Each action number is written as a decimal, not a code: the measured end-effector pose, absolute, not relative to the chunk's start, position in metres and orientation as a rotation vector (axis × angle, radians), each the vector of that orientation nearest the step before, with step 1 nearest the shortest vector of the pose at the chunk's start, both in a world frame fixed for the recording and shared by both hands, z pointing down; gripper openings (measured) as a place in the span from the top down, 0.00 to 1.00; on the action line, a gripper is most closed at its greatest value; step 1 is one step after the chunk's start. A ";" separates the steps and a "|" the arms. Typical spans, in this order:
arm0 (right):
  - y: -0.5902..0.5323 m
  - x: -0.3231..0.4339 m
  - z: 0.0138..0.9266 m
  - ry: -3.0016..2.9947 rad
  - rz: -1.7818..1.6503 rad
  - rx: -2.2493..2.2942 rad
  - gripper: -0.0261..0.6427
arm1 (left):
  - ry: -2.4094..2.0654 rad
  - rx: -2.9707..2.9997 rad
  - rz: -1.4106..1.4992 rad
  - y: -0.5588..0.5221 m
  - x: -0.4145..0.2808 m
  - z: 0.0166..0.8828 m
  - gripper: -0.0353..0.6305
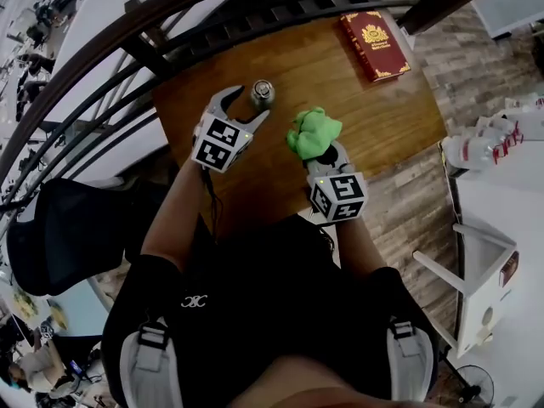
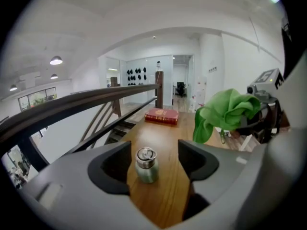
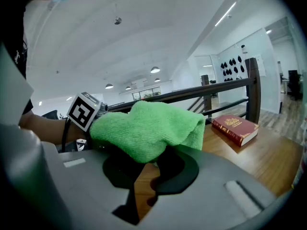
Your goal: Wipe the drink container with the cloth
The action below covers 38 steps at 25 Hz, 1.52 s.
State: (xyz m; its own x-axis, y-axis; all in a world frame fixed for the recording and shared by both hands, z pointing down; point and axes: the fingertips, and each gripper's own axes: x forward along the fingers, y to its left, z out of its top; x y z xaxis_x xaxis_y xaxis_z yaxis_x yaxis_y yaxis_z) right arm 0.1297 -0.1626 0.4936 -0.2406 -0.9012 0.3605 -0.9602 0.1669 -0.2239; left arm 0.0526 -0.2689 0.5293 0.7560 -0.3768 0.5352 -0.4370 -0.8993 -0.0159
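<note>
1. Your left tongs (image 1: 245, 107) are spread wide and empty. The drink bottle (image 1: 262, 93) stands upright on the bench (image 1: 357, 117) just ahead of their gap, untouched.
2. Your right tongs (image 3: 152, 163) are clenched on the green cloth (image 3: 146, 128), near the bottle's right.
3. A red book (image 1: 374, 45) lies at the bench's far corner.

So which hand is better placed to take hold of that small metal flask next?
Left. The left hand-held gripper is open and empty, with the small steel drink container standing just ahead, in line with its jaws. The right hand-held gripper is shut on the green cloth.
</note>
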 end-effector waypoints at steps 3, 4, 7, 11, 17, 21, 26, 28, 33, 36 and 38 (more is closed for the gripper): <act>-0.162 0.133 0.502 -2.277 0.624 1.833 0.89 | -0.597 2.823 0.905 -0.276 0.067 0.547 0.43; -0.161 0.133 0.505 -2.272 0.618 1.824 0.89 | -0.578 2.817 0.935 -0.279 0.071 0.555 0.43; -0.157 0.133 0.516 -2.251 0.623 1.785 0.89 | -0.526 2.799 1.049 -0.287 0.078 0.579 0.42; -0.156 0.139 0.523 -2.238 0.652 1.777 0.89 | -0.485 2.766 1.119 -0.302 0.086 0.606 0.42; -0.154 0.142 0.530 -2.240 0.660 1.753 0.89 | -0.433 2.709 1.234 -0.305 0.093 0.628 0.42; -0.157 0.143 0.533 -2.250 0.668 1.726 0.89 | -0.464 2.699 1.230 -0.310 0.093 0.634 0.45; -0.162 0.135 0.541 -2.286 0.667 1.651 0.89 | -0.518 2.702 1.162 -0.319 0.086 0.638 0.46; -0.164 0.128 0.545 -2.314 0.668 1.595 0.89 | -0.550 2.677 1.118 -0.323 0.082 0.639 0.46; -0.171 0.094 0.548 -2.446 0.677 1.353 0.89 | -0.660 2.534 0.952 -0.332 0.064 0.638 0.46; -0.175 0.069 0.553 -2.523 0.675 1.178 0.89 | -0.705 2.394 0.812 -0.331 0.050 0.635 0.46; -0.178 0.053 0.560 -2.546 0.689 1.076 0.89 | -0.711 2.296 0.716 -0.326 0.042 0.638 0.46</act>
State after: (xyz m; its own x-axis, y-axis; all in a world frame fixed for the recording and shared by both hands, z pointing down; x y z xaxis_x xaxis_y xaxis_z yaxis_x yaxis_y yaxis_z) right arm 0.0530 -0.1776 0.5601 -0.6780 -0.5912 0.4368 -0.7308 0.6060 -0.3141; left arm 0.0416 -0.3261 0.6378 0.7078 -0.2993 0.6398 -0.6376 -0.6606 0.3963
